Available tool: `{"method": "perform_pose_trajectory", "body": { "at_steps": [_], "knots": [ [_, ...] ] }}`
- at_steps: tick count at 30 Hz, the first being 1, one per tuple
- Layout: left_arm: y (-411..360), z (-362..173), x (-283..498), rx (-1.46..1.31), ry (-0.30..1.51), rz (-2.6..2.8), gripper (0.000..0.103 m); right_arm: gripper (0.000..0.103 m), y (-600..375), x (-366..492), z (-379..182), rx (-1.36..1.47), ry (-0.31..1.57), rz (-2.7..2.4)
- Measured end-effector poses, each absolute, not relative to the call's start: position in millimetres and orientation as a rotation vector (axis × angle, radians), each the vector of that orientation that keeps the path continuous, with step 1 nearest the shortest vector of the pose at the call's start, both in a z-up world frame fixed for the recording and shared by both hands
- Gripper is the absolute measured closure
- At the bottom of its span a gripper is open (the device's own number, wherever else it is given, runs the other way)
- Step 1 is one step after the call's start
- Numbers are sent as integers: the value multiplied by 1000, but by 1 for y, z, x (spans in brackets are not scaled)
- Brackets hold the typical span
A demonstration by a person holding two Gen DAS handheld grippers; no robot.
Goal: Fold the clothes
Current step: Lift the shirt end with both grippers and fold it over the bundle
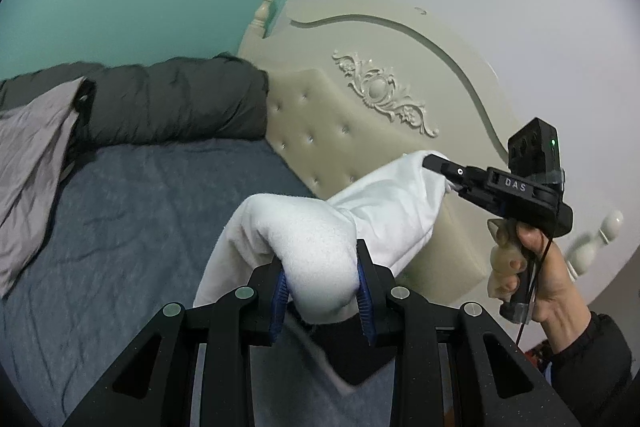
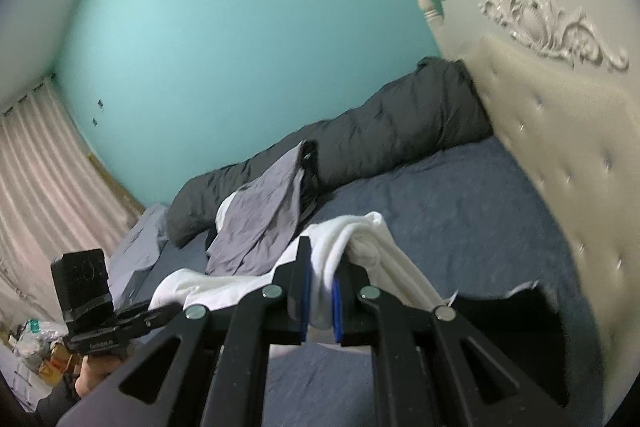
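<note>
The left claw [image 1: 322,281] is clamped on a thick bunch of the white cloth [image 1: 384,203]. The right claw [image 2: 320,297] is clamped on another part of the same cloth. The cloth hangs between the two claws, held up above the blue bed sheet [image 1: 140,227]. On the far side of the bed lie a dark grey quilt [image 2: 400,131] and a light grey garment [image 2: 260,219]. The cream headboard [image 1: 360,123] stands to the right.
</note>
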State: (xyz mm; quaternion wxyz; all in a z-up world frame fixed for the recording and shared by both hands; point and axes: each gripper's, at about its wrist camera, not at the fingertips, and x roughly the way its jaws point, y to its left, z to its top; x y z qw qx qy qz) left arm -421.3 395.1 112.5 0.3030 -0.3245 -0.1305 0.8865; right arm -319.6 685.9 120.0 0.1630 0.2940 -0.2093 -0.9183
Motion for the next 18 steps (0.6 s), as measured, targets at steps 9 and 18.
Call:
{"method": "perform_pose_trajectory", "body": {
  "at_steps": [9,18],
  "knots": [
    [482,97,-498,-838,-336,2325,71,95,751,-374,120,844,-500,-2770],
    [553,3,-503,-997,-303,2187,71,95,810,-353,41,1057,-523,-2827]
  ]
}}
